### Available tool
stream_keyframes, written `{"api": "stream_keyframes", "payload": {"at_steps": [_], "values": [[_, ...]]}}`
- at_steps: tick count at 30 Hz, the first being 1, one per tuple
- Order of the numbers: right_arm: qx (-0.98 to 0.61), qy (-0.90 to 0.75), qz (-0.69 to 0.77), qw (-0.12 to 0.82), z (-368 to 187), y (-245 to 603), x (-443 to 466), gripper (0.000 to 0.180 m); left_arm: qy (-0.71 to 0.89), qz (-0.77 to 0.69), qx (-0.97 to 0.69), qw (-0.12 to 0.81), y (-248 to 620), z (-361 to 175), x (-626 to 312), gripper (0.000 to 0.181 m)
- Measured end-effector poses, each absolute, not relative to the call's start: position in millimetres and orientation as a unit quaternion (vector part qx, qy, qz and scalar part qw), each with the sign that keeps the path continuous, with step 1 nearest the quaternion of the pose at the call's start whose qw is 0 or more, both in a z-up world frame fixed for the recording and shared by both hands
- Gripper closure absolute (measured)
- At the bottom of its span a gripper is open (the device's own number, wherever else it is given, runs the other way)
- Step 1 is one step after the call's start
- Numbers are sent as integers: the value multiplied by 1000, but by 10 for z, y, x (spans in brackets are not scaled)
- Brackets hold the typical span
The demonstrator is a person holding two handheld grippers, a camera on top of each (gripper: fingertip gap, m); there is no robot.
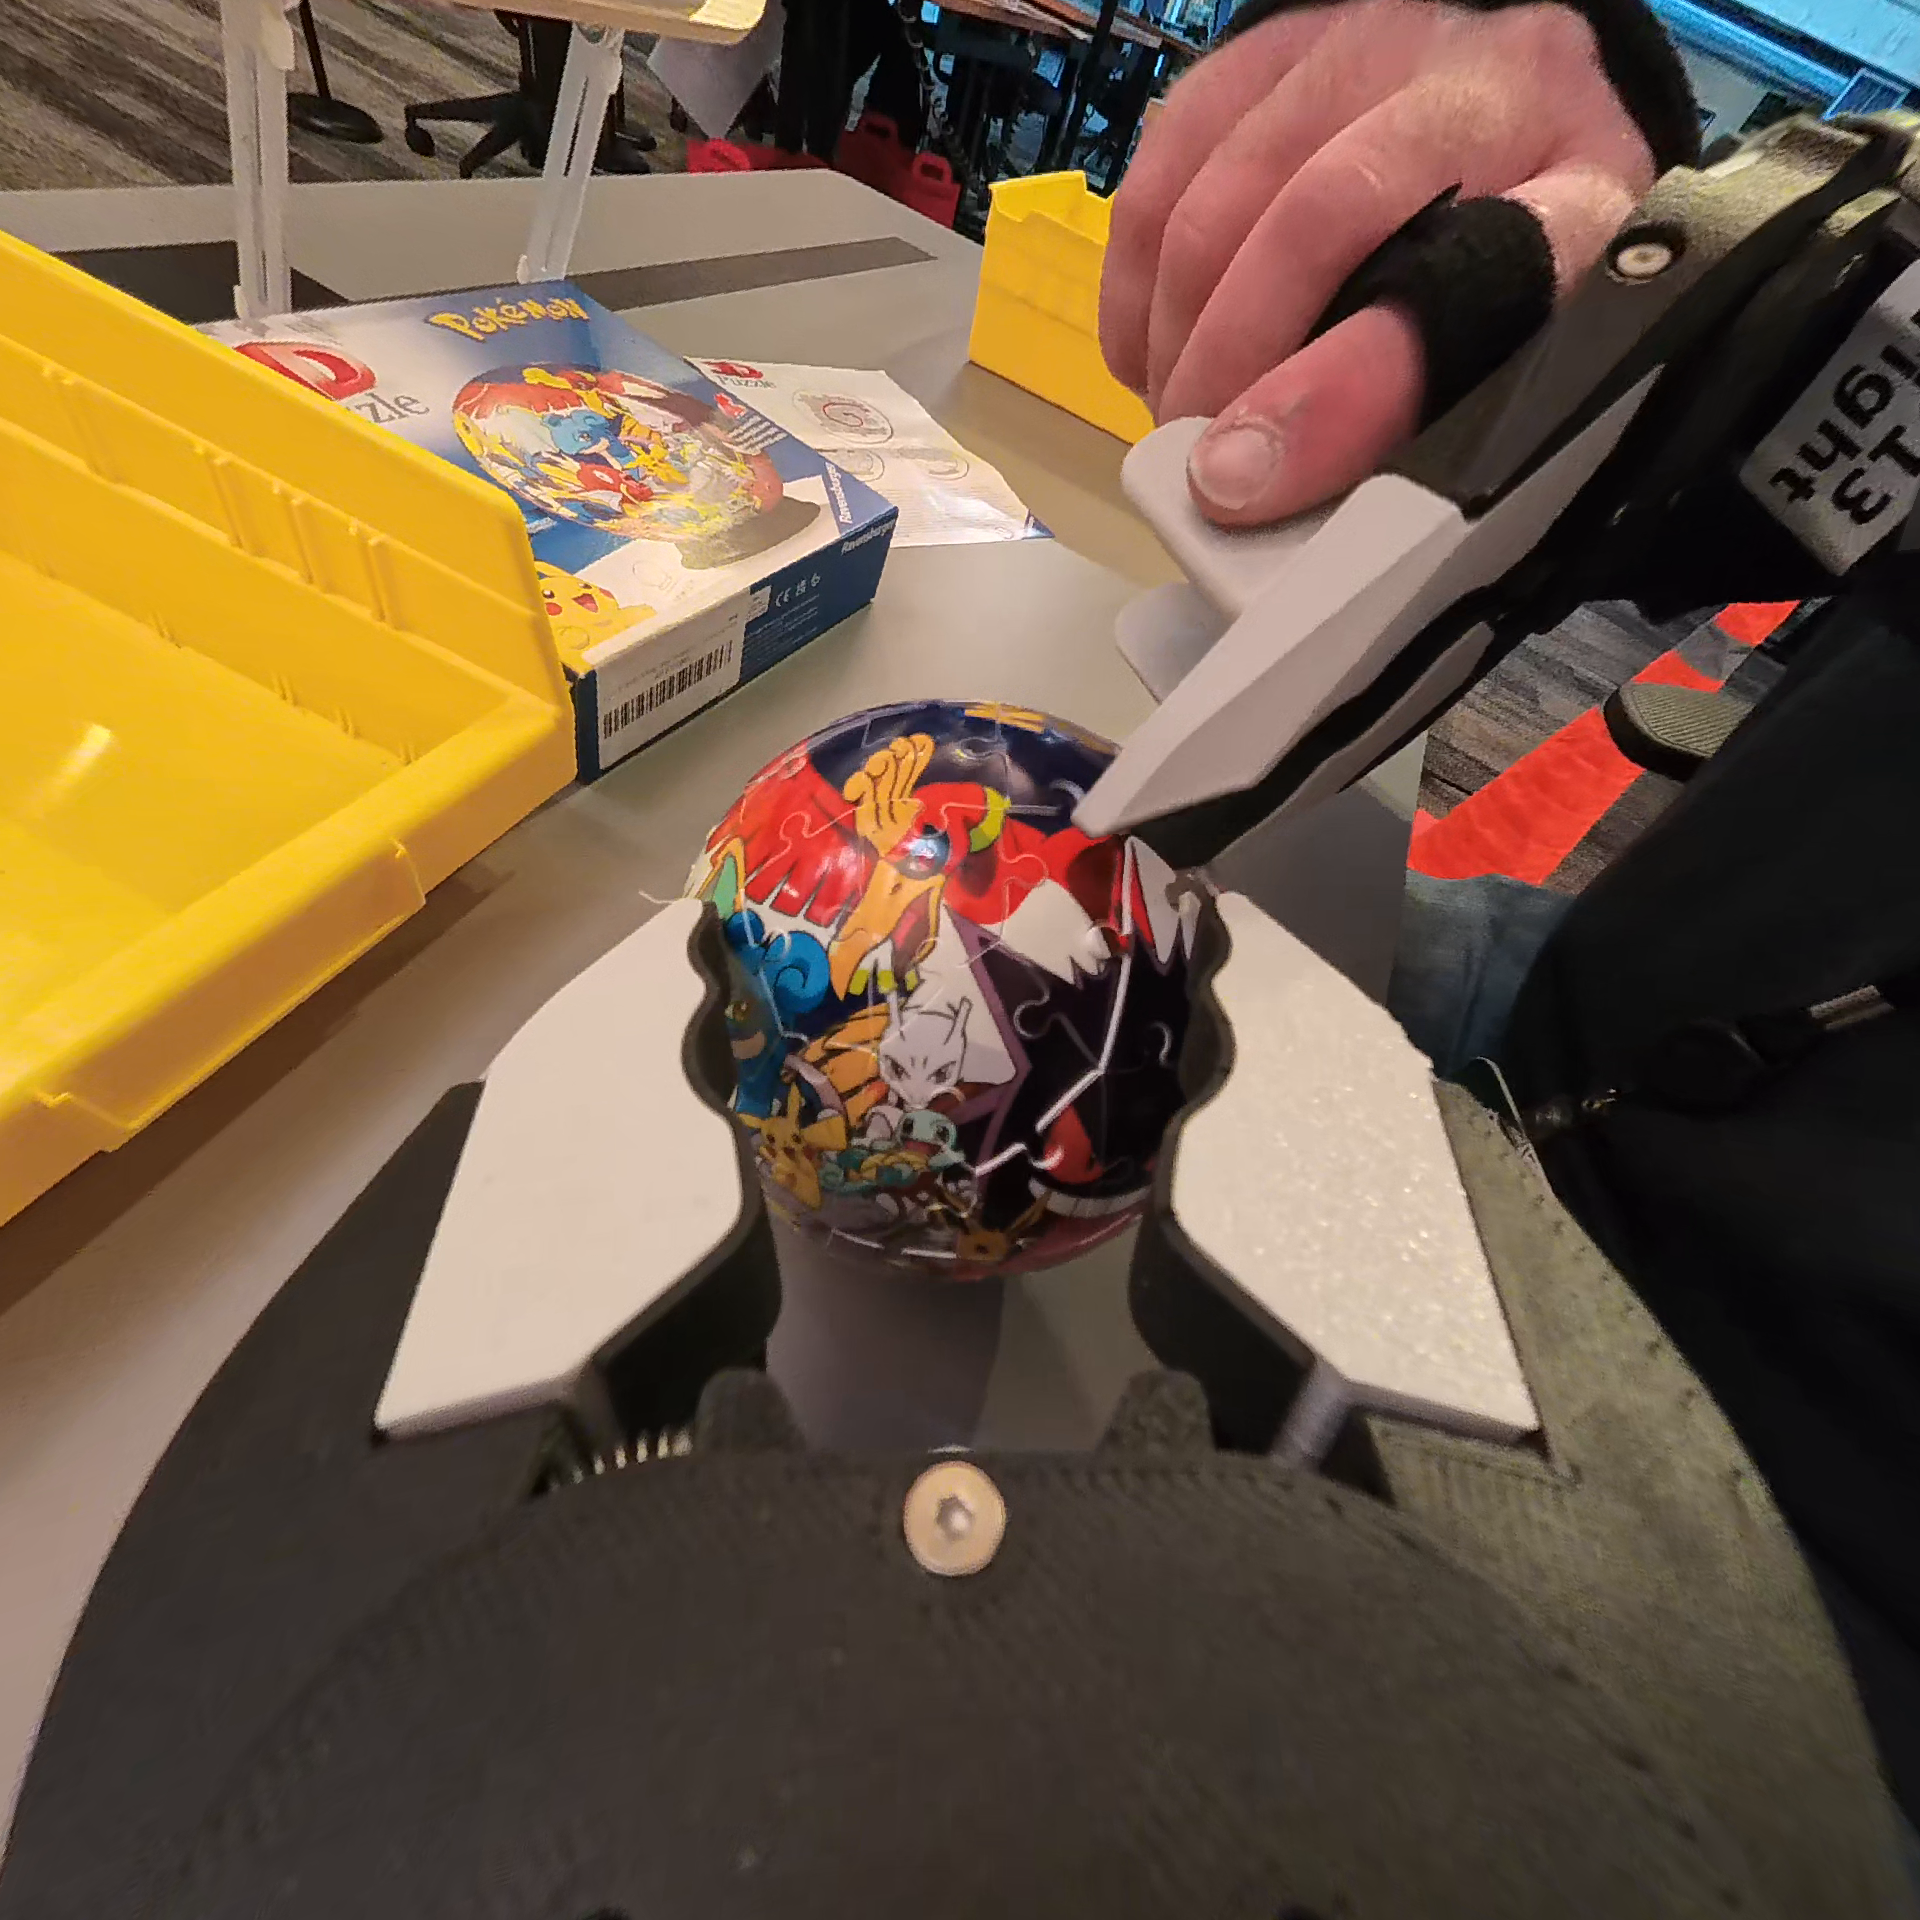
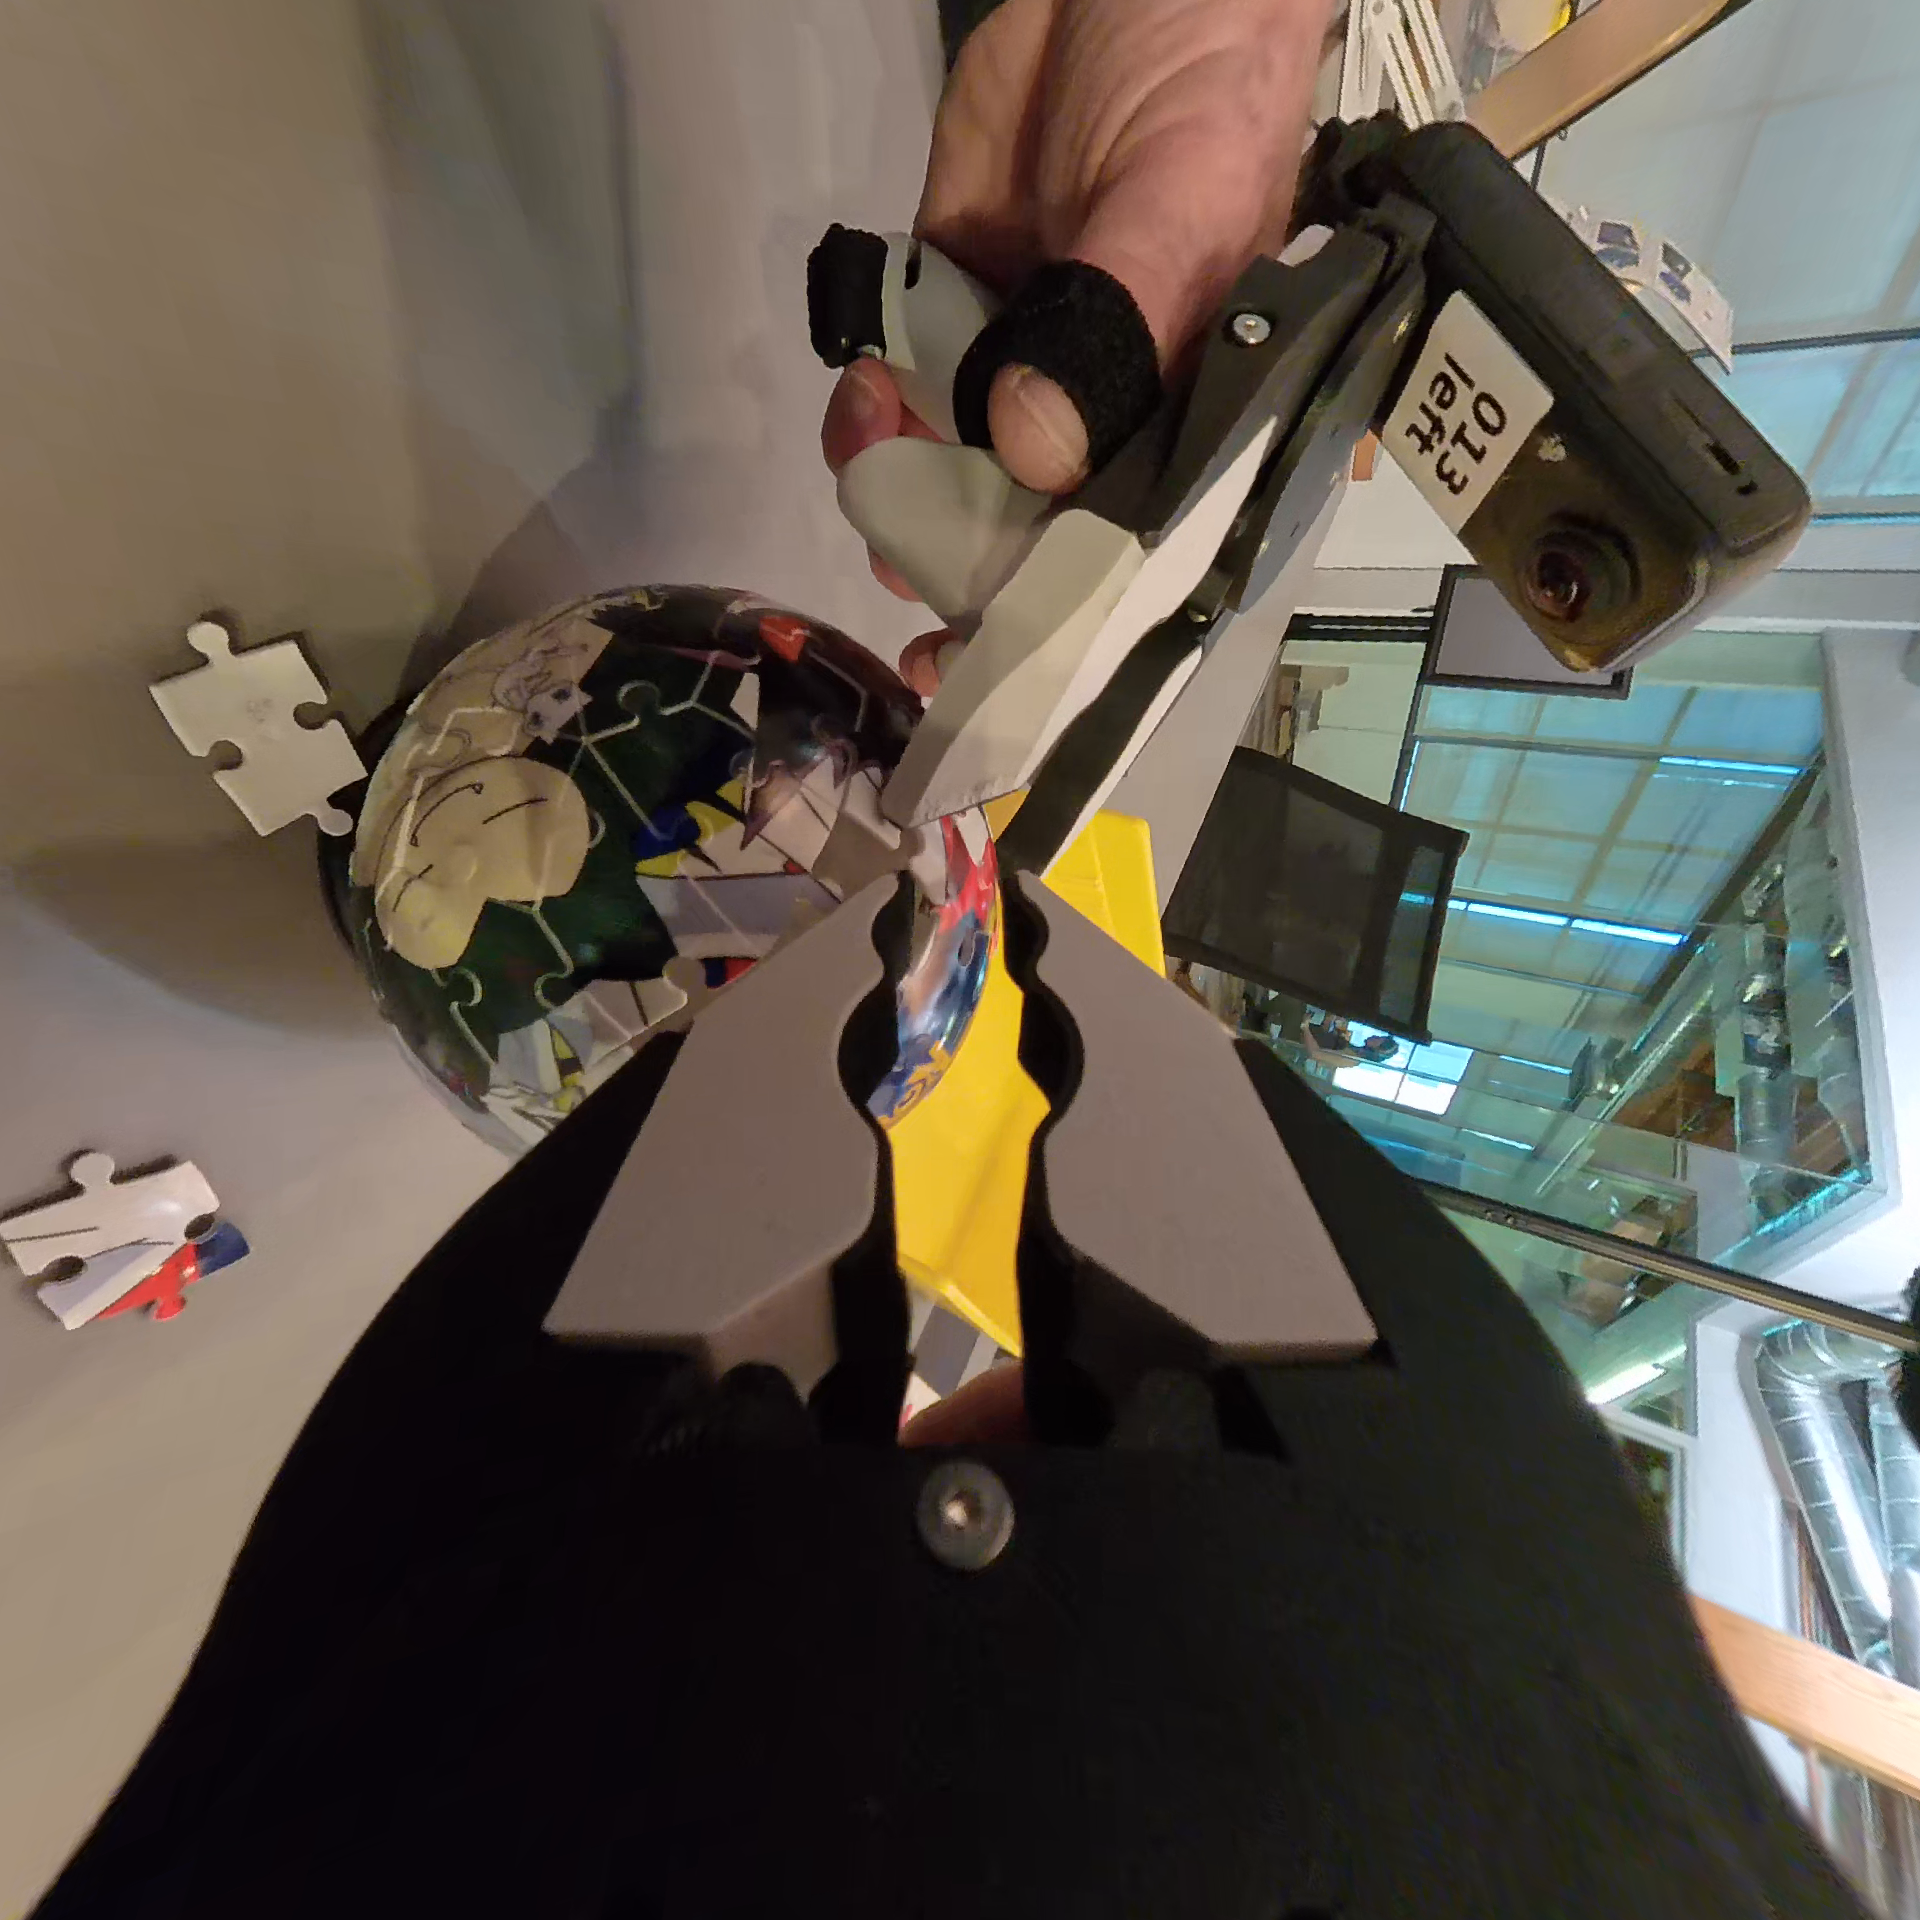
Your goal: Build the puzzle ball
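Observation:
The puzzle ball (image 1: 935, 1039), a glossy sphere of printed cartoon pieces, sits between the fingers of my left gripper (image 1: 956, 914), which press on both its sides. My right gripper (image 1: 1117, 821) comes in from the upper right, its tips against the ball's upper right edge. In the right wrist view the ball (image 2: 582, 831) lies left of my right gripper (image 2: 956, 883), whose jaws are nearly closed on a curved puzzle piece (image 2: 935, 997) seen edge-on at the ball's rim. The left gripper (image 2: 925, 805) shows above it, touching the ball.
Two loose pieces lie on the grey table (image 2: 208, 416): a white-backed one (image 2: 260, 727) beside the ball, another (image 2: 125, 1242) farther off. A large yellow bin (image 1: 208, 727), the puzzle box (image 1: 644, 499), a paper sheet (image 1: 894, 436) and a smaller yellow bin (image 1: 1039, 312) stand behind. Left and right tips are no more than a few centimetres apart.

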State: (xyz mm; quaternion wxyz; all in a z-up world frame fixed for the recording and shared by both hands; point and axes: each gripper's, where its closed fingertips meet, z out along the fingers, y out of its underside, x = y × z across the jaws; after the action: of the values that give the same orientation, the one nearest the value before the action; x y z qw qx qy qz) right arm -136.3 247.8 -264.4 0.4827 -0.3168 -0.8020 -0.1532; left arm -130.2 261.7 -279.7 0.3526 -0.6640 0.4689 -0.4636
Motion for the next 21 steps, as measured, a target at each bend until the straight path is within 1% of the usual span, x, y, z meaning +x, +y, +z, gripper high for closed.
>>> {"api": "stream_keyframes", "payload": {"at_steps": [5,12,16,21], "values": [[-276,-815,-171,480,-2652,2467,-1362,167,465,-471,-661,353,2619,-2797,-1286,97],[-260,-824,-181,469,-2678,2473,-1362,174,469,-475,-657,350,2613,-2802,-1268,94],[-278,-814,-174,479,-2627,2491,-1330,167,469,-476,-656,352,2624,-2790,-1321,96],[-290,-813,-168,477,-2602,2497,-1289,167,456,-483,-658,355,2705,-2751,-1370,100]]}}
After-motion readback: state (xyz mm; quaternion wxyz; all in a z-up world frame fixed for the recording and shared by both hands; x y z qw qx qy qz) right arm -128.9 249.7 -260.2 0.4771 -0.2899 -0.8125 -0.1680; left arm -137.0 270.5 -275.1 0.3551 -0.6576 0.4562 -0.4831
